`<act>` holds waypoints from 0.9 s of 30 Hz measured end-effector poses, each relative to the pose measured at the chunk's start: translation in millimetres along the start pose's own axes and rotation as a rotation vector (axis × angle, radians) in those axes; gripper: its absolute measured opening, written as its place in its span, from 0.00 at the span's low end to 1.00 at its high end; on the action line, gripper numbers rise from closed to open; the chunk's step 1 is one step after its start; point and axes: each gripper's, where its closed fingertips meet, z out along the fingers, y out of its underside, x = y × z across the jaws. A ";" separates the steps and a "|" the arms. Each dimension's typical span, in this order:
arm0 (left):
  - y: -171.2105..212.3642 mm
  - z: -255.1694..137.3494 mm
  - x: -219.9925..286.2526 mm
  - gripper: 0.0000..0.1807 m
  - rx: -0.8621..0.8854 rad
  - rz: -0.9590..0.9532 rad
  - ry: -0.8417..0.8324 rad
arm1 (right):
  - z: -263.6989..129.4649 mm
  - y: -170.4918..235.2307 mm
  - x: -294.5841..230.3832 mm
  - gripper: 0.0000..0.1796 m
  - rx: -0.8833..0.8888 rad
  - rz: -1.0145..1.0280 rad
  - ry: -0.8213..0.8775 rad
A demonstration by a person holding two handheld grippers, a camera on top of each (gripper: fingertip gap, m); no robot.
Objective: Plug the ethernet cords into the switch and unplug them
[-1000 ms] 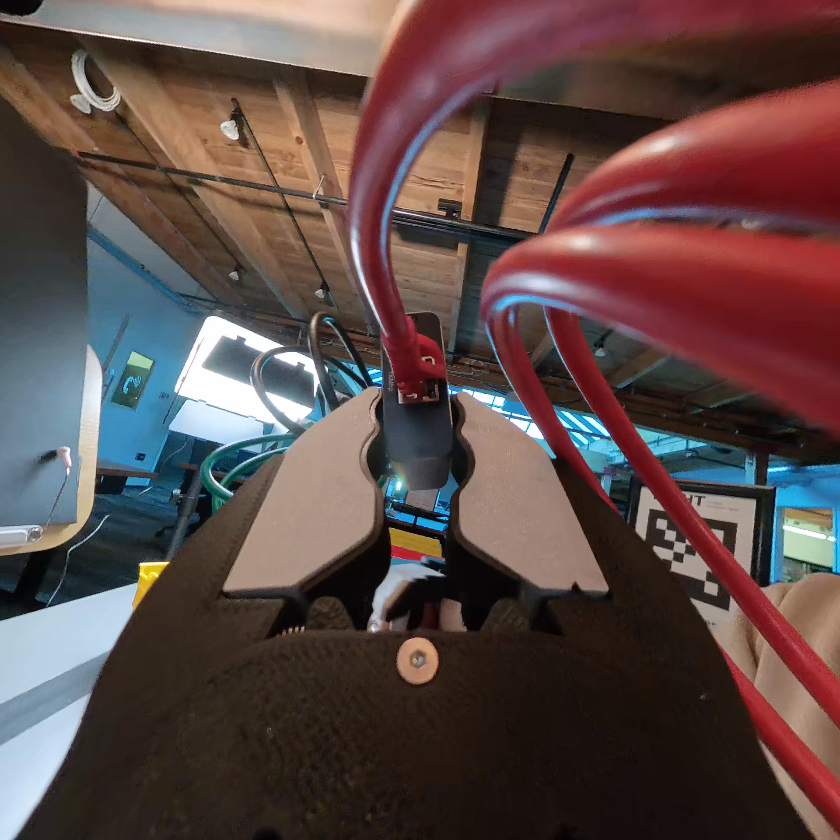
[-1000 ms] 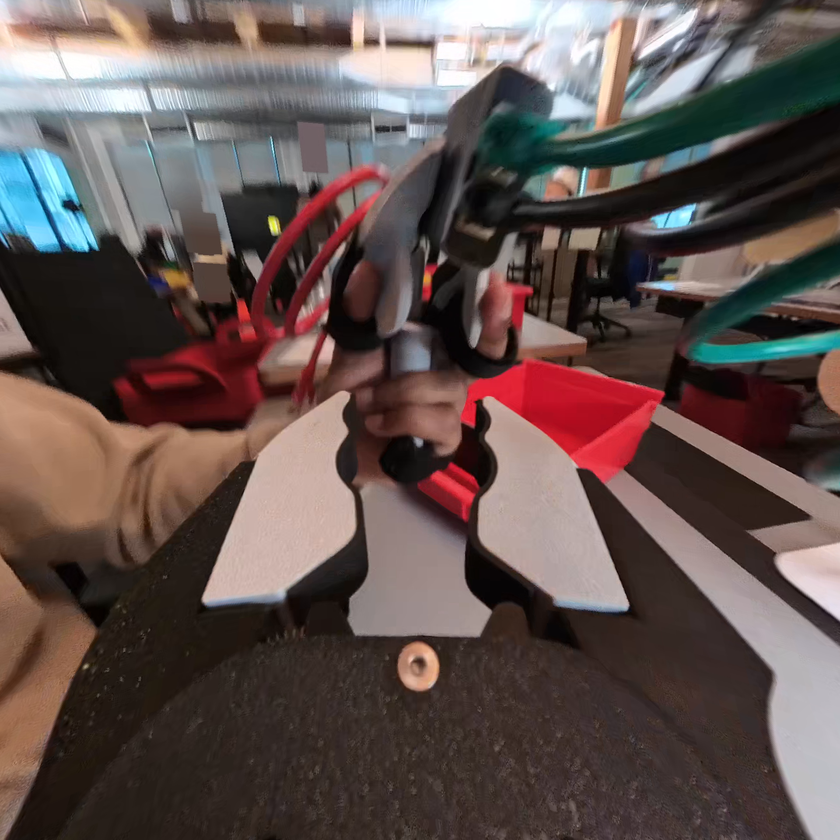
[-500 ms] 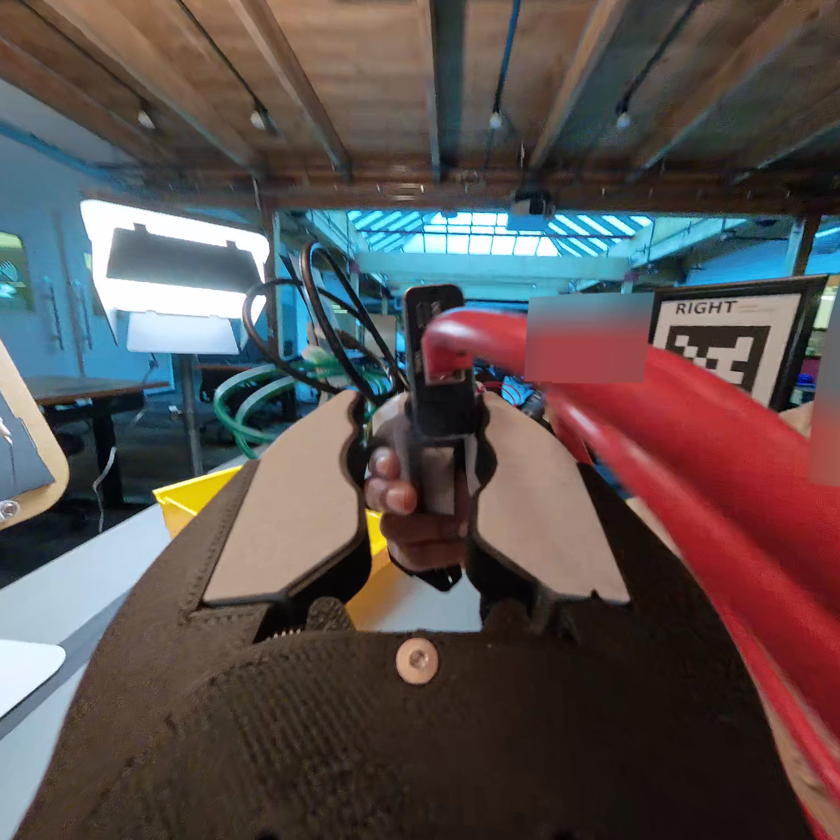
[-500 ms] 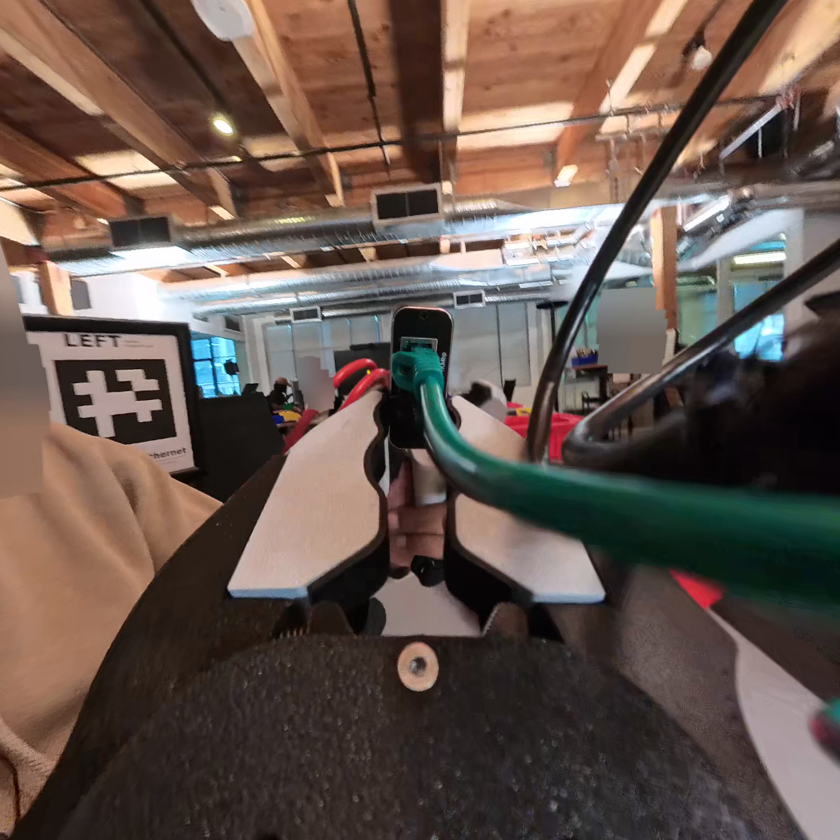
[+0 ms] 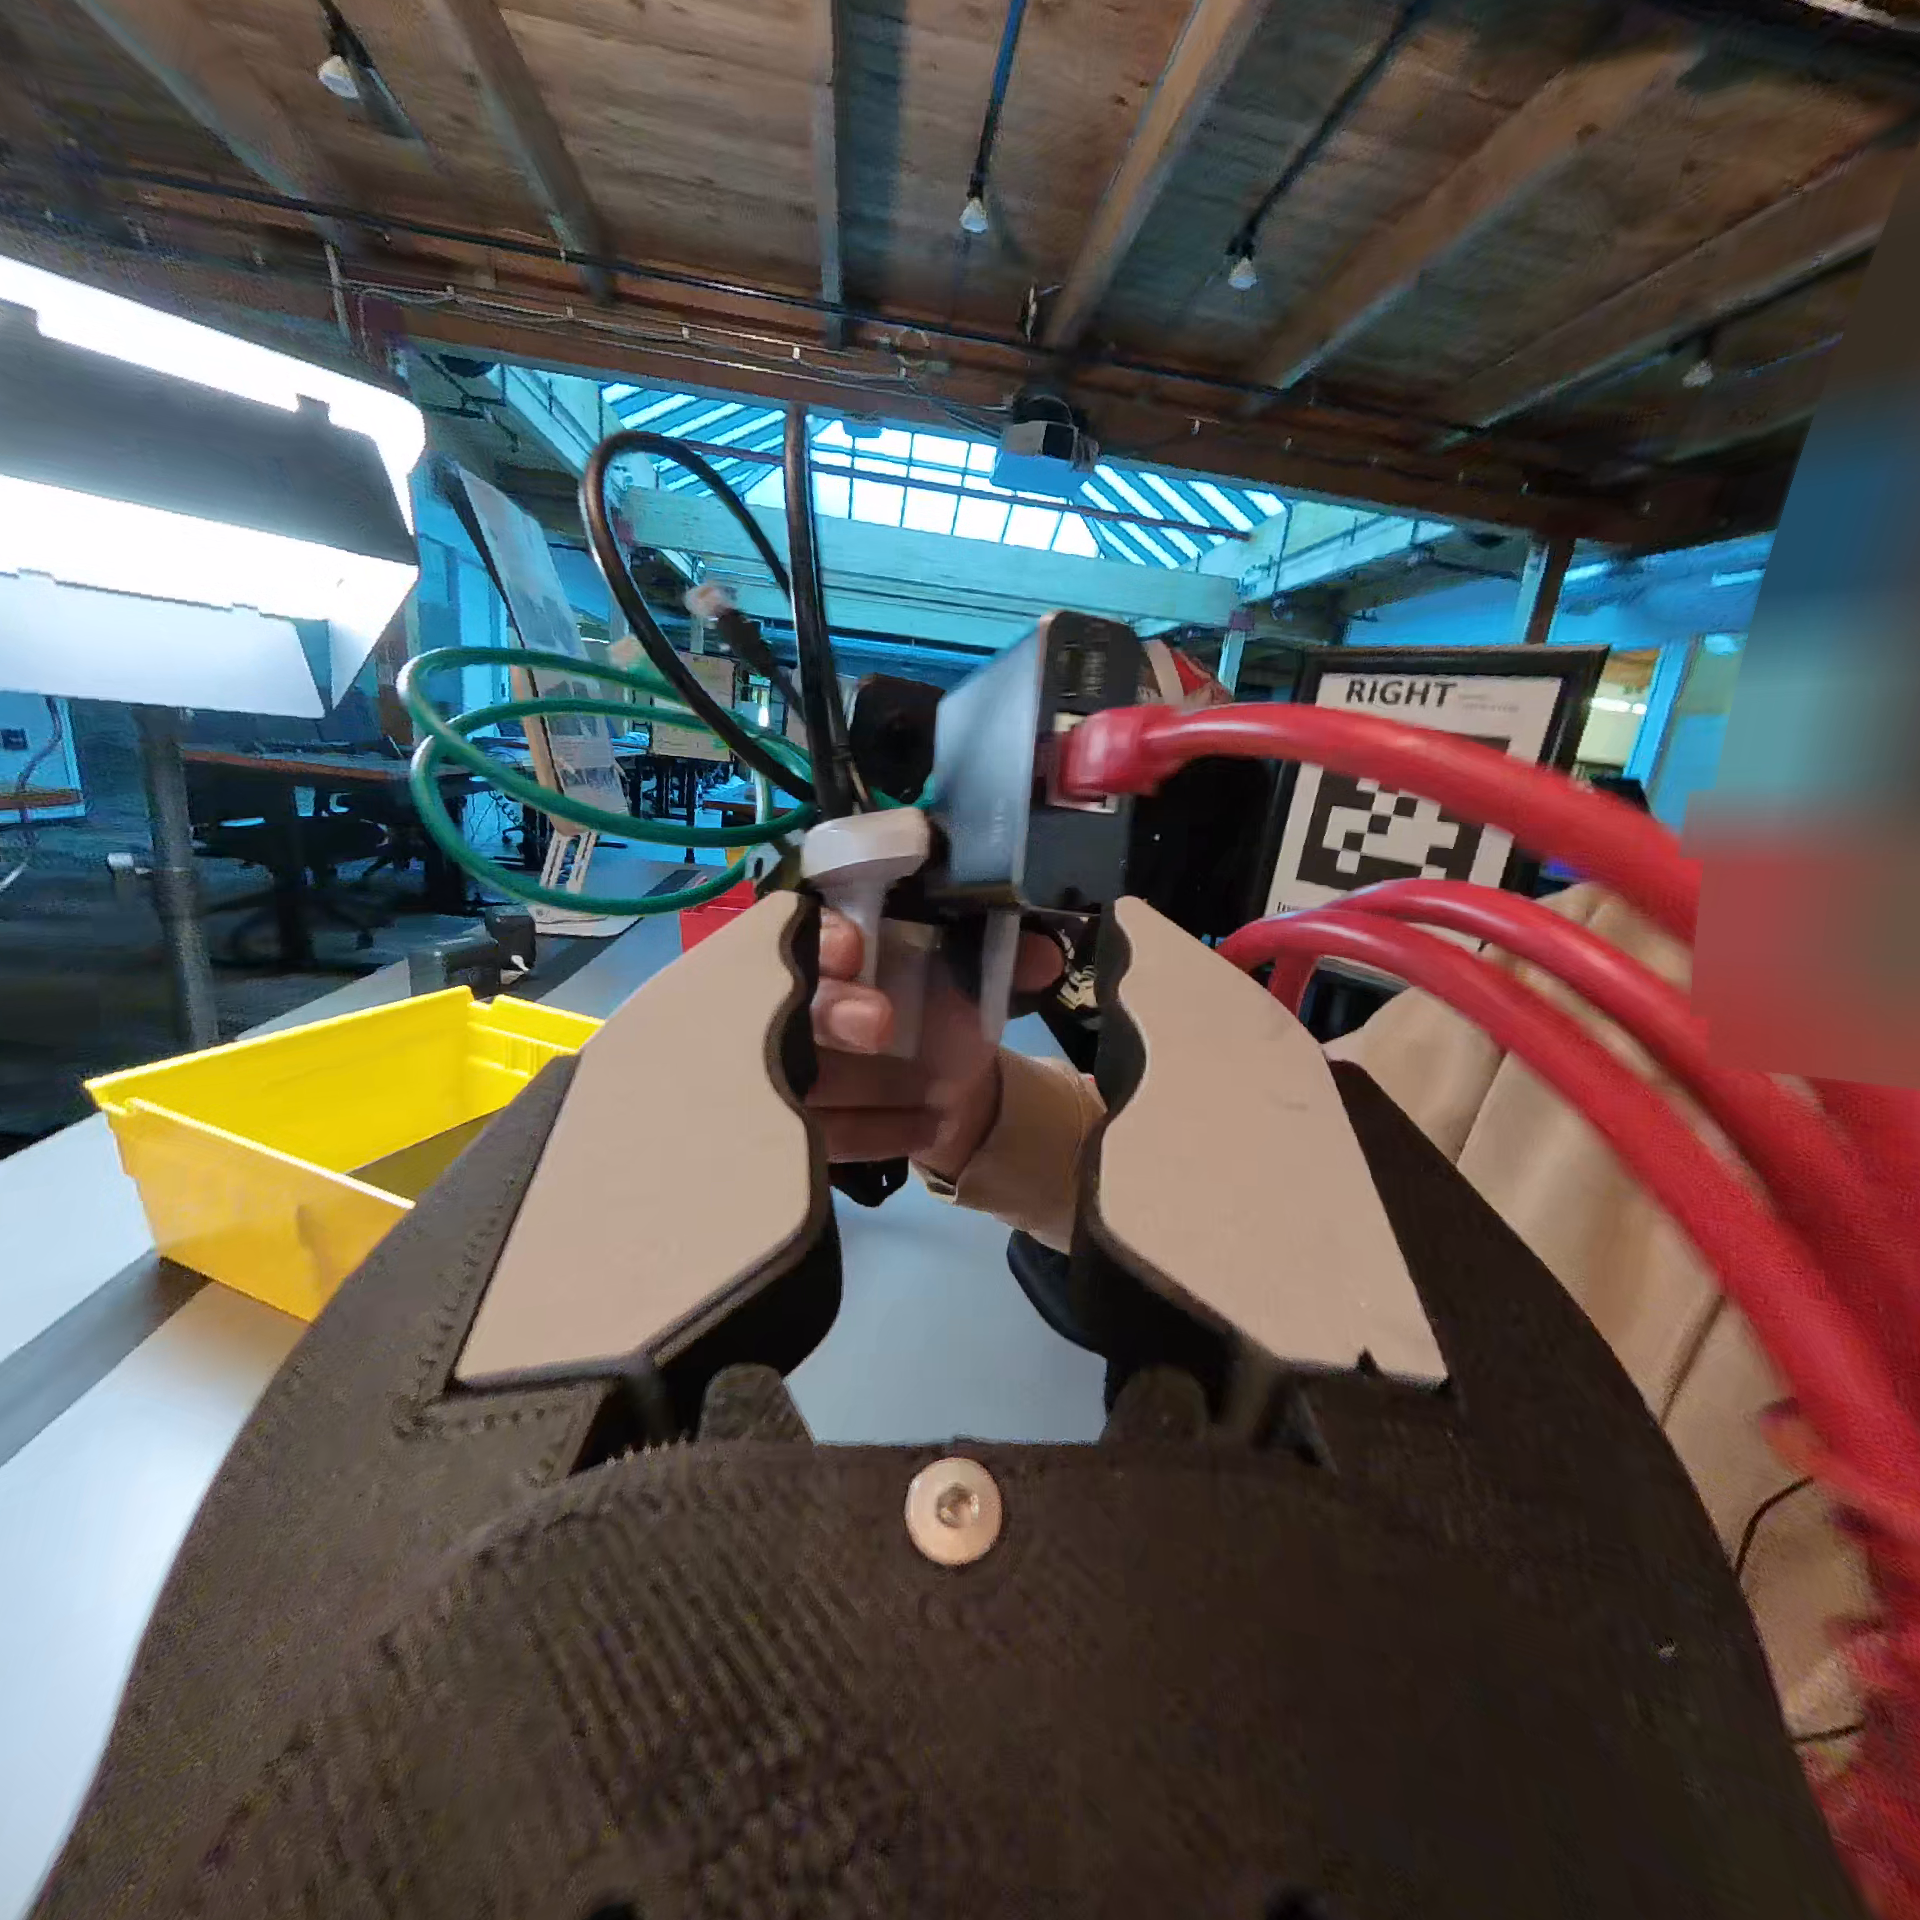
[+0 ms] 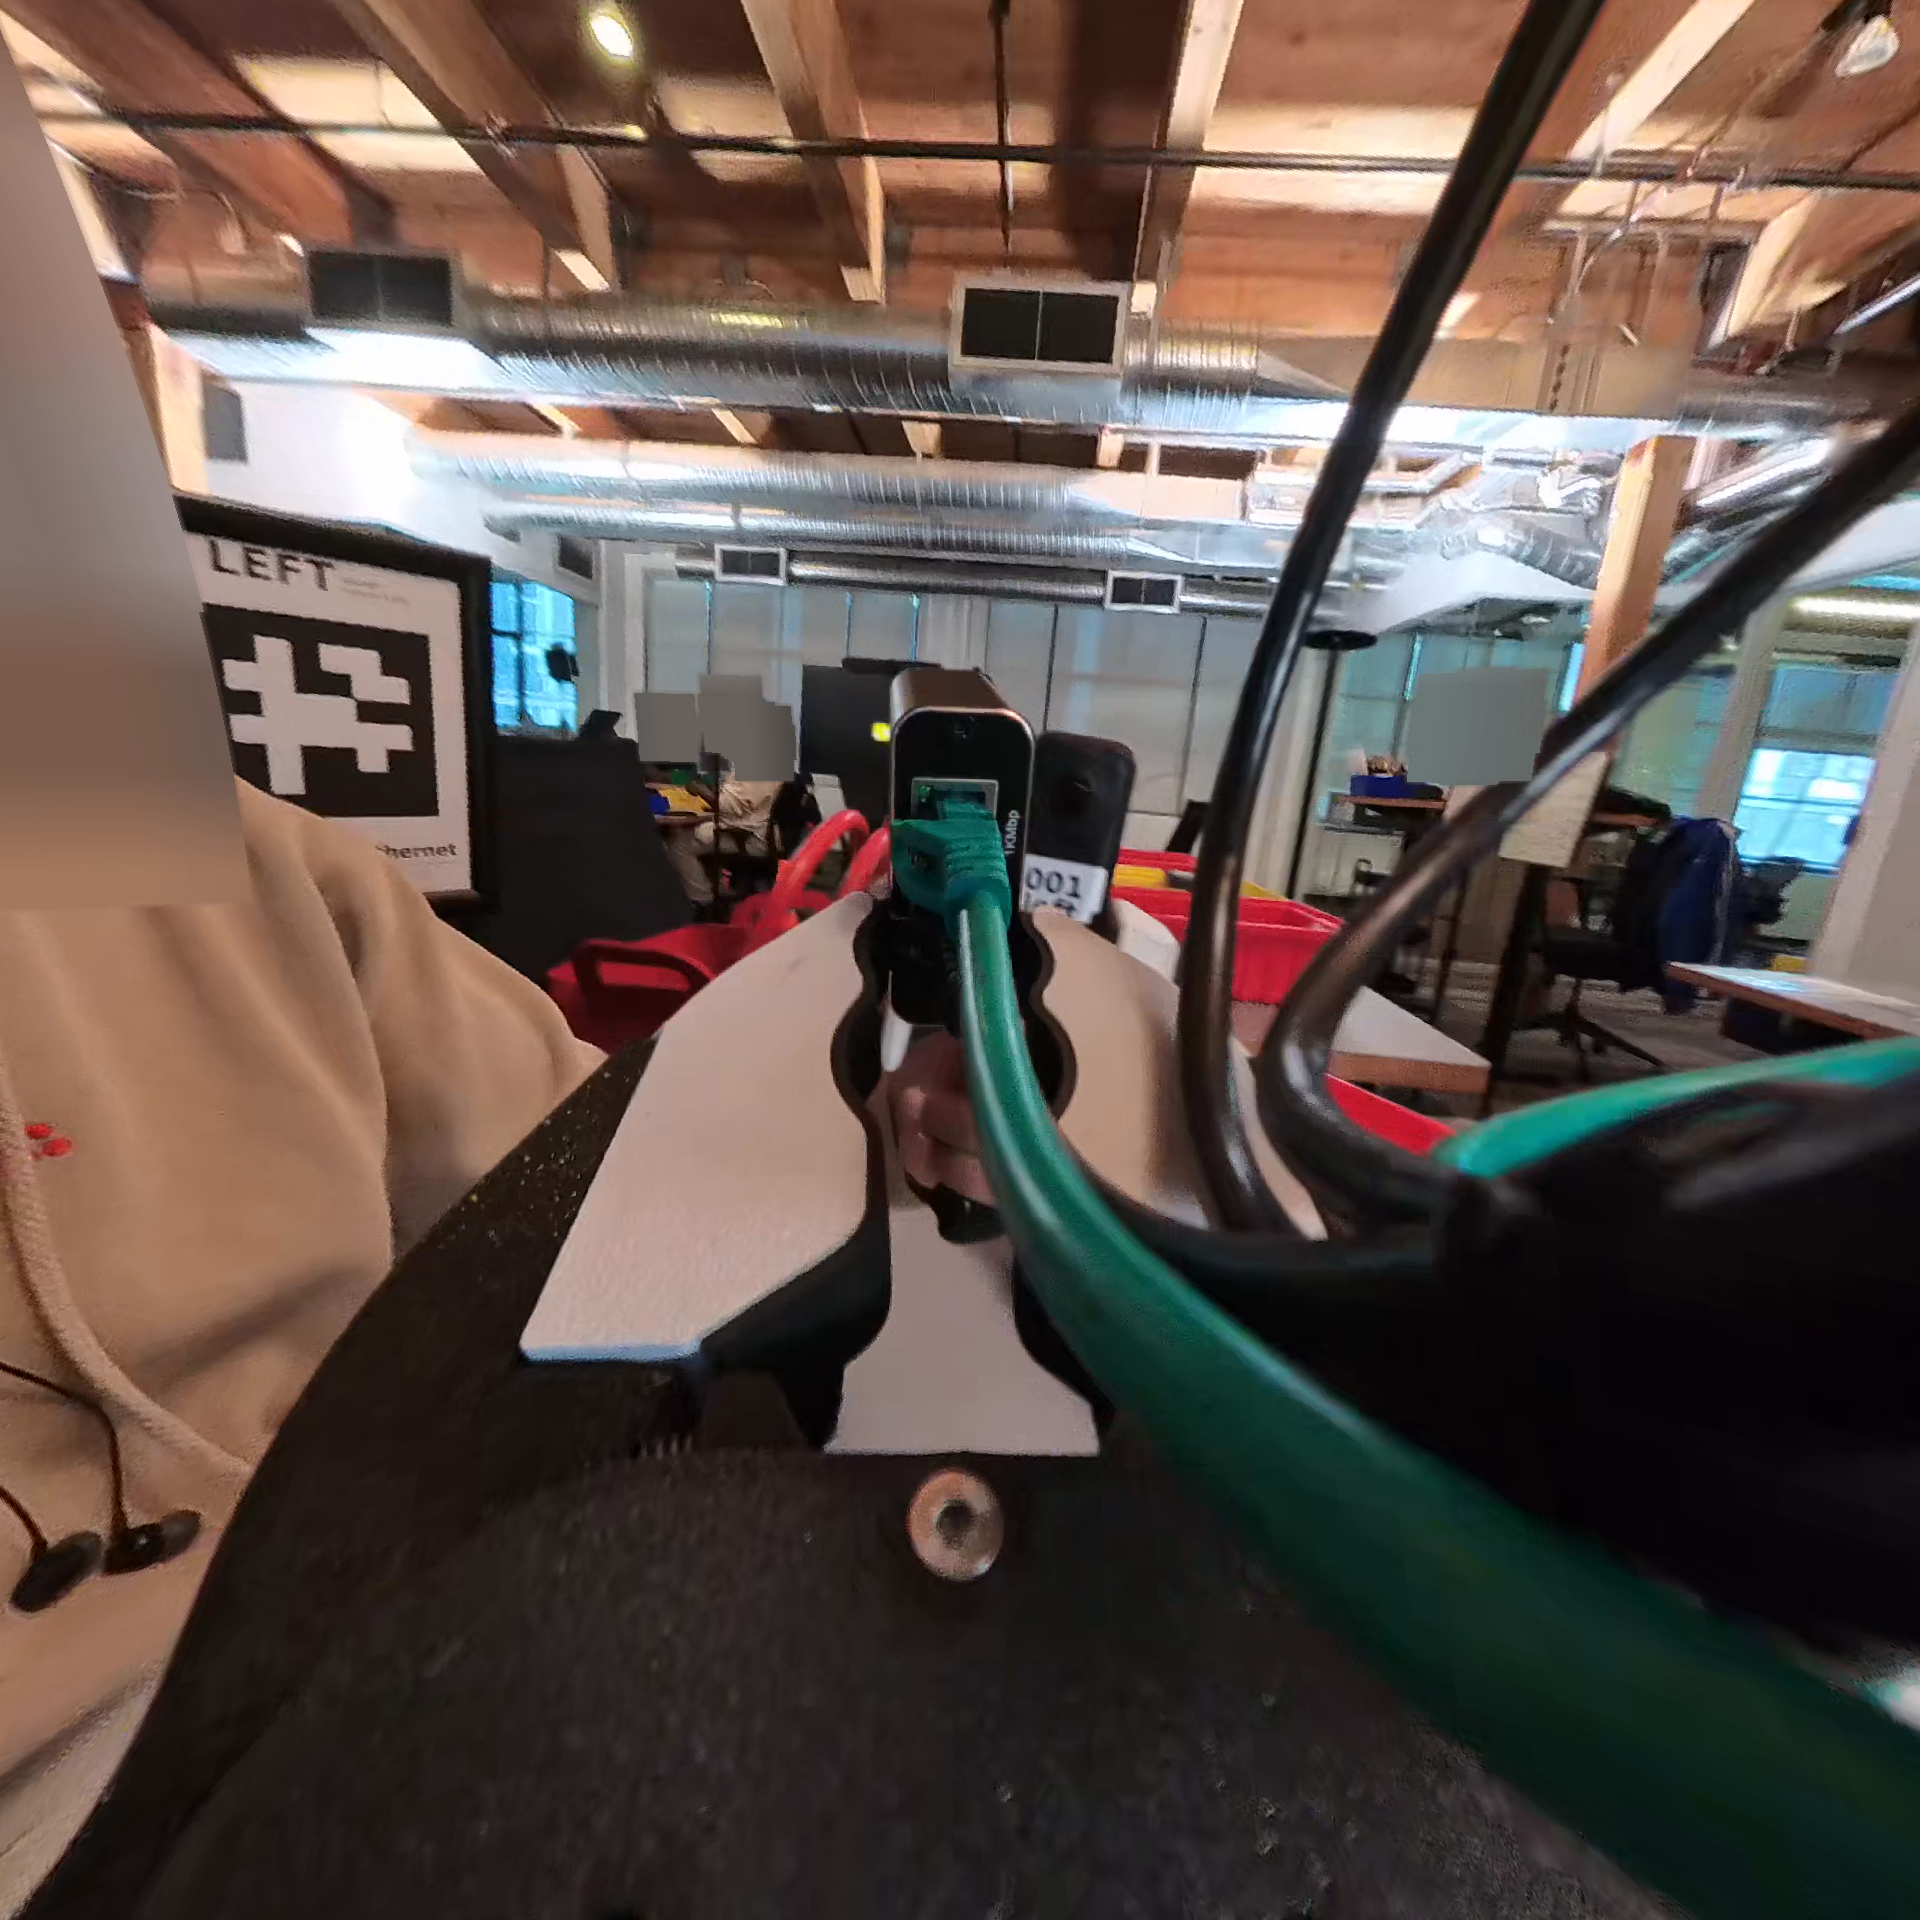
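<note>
Red cord (image 5: pixel 1299 732) plugged in one end of switch (image 5: pixel 1023 790), green cord (image 6: pixel 951 862) in other. Left gripper (image 5: pixel 951 935) just released, now open, clear; right gripper (image 6: pixel 951 956) clamped on switch. Likely handover done; unplugging next.

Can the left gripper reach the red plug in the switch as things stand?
Probably yes. The left gripper is open, and the red plug sits exposed on the switch just ahead of its fingers; the red cord loops hang to the side.
</note>
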 end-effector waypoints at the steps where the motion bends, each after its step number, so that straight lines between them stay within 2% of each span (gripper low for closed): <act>1: 0.2 -0.7 2.7 0.28 -0.014 0.016 0.008 | -0.8 1.4 0.6 0.11 -0.018 -0.015 0.007; 8: 9.0 8.3 6.6 0.29 -0.098 0.079 -0.029 | 4.7 23.1 7.7 0.13 -0.153 -0.006 0.049; 12: 14.7 10.9 -6.9 0.14 -0.126 0.168 -0.150 | 12.4 38.8 12.8 0.13 -0.252 -0.055 0.119; 13: 13.2 10.3 -7.6 0.14 -0.121 0.175 -0.157 | 13.3 37.9 13.2 0.13 -0.259 -0.051 0.128; 21: -7.9 7.9 -7.6 0.14 0.064 0.133 -0.184 | 12.5 20.6 17.6 0.14 -0.183 -0.026 0.179; 27: -12.3 5.6 -9.0 0.14 0.109 0.134 -0.205 | 8.7 17.0 20.0 0.12 -0.152 0.044 0.161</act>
